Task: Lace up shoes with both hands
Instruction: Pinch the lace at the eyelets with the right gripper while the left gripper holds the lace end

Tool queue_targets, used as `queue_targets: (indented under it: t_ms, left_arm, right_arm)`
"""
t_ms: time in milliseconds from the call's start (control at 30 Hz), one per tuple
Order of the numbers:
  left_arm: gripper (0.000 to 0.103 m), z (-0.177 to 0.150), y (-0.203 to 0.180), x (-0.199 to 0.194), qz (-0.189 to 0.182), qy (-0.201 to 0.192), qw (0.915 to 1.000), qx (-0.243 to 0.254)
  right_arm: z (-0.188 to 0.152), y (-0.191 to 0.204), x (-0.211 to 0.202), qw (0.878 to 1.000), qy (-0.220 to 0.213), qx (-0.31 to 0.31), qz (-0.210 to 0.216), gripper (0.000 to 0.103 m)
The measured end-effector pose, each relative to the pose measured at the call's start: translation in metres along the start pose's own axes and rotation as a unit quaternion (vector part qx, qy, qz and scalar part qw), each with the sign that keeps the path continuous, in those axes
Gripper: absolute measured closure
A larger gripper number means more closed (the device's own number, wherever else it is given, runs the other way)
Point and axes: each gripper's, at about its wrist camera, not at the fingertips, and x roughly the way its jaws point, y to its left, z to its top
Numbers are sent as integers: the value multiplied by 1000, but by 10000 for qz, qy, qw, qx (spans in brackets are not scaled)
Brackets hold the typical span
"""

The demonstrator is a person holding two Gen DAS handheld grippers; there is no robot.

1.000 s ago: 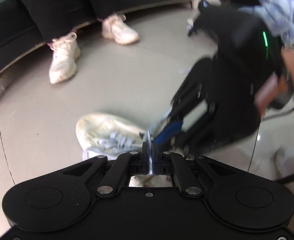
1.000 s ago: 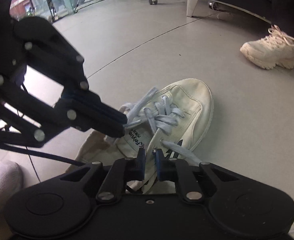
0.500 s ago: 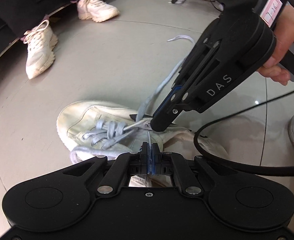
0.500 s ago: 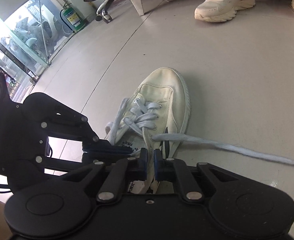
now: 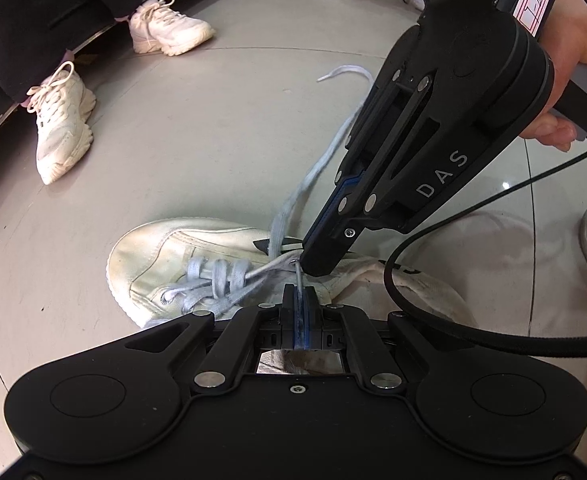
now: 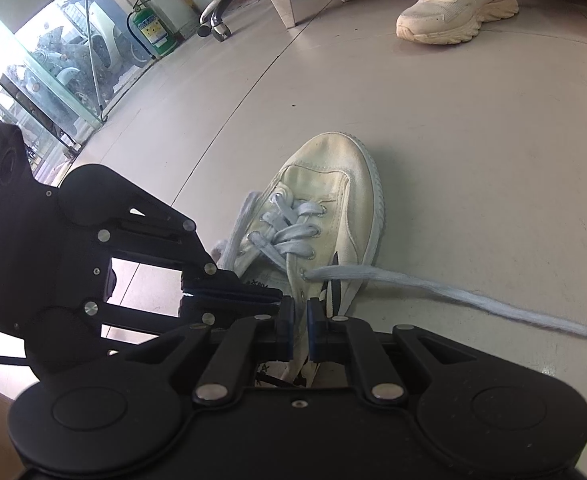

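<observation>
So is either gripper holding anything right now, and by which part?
The left gripper is shut on the pale blue shoelace, pinching a stretch near the cream canvas sneaker's upper eyelets. The right gripper is slightly open and holds nothing.

A smooth, glossy grey tiled floor (image 6: 473, 128) carries a worn cream canvas sneaker (image 6: 333, 200), whose loose pale blue flat lace (image 6: 453, 294) trails across the tiles; chunky off-white trainers (image 5: 63, 120) also stand on it, well apart
</observation>
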Motion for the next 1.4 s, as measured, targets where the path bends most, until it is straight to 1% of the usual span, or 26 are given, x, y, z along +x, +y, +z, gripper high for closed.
queue_targets:
  t_ms: [233, 467, 500, 633, 733, 800, 867, 933, 1000, 1033, 1100, 1233, 1333, 1367, 1400]
  left_arm:
    - [101, 2, -1, 2, 46, -77, 9999, 72]
    - [101, 0, -10, 6, 300, -246, 9984, 403]
    - [101, -1, -11, 7, 335, -277, 9981, 444]
    - [101, -4, -16, 9, 450, -404, 9966, 553]
    - [101, -5, -16, 9, 466, -464, 9963, 558]
    - [101, -5, -15, 9, 453, -472, 9963, 559]
    - [101, -5, -14, 9, 440, -471, 9964, 558]
    - [101, -5, -14, 9, 433, -468, 9964, 551]
    - [101, -5, -13, 9, 428, -466, 9965, 540]
    - [101, -6, -13, 9, 425, -465, 9966, 533]
    - [101, -6, -13, 9, 417, -468, 9967, 524]
    - [101, -7, -12, 9, 400, -485, 9966, 523]
    - [101, -8, -11, 10, 389, -510, 9968, 479]
    - [101, -8, -11, 10, 389, -519, 9968, 466]
    - [101, -9, -11, 10, 394, -527, 9968, 459]
  right_arm:
    - [0, 2, -1, 9998, 46, -196, 5, 97]
    - [1, 4, -2, 9982, 174, -535, 189, 97]
    - [1, 4, -2, 9979, 192, -583, 215, 95]
    - [6, 2, -10, 9952, 197, -790, 534, 93]
    - [15, 4, -18, 9897, 56, -1397, 319, 93]
    - [20, 6, -15, 9827, 173, -1839, 157, 92]
    - [21, 11, -8, 9717, 375, -2324, 170, 92]
    - [22, 14, -3, 9649, 499, -2566, 265, 92]
    - [24, 14, -1, 9617, 541, -2665, 333, 92]
    - [25, 14, 0, 9606, 560, -2696, 367, 92]
    - [26, 9, 0, 9624, 579, -2616, 437, 92]
    - [27, 0, 0, 9672, 602, -2399, 585, 92]
    - [28, -8, 1, 9716, 570, -2154, 790, 93]
    - [28, -11, 2, 9724, 561, -2092, 870, 94]
    - [29, -15, 2, 9735, 575, -1984, 983, 99]
